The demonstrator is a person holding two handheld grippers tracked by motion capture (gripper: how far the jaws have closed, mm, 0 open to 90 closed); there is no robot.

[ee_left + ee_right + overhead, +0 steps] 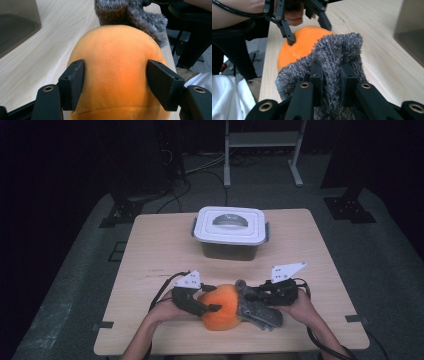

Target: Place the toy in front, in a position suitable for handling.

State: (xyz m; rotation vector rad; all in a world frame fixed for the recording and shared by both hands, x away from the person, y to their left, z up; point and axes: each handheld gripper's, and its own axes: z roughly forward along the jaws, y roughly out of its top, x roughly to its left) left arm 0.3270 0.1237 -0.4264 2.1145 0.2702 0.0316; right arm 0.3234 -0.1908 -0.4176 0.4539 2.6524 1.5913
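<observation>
Orange plush [220, 307] near the bench's [150, 250] front edge sits squeezed between left gripper [210, 299] fingers [72, 83], while right gripper [250, 296] fingers [316, 80] pinch its grey fur [257, 309].

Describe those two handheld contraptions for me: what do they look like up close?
Each is a black tool held in a bare hand, no sleeves. The left claw and right claw each have two flat black jaws on arms fastened with brass-ringed bolts. Each claw carries a pale grey three-cornered plate marked with small dark dots on top, and trails a black cable back toward the person.
</observation>
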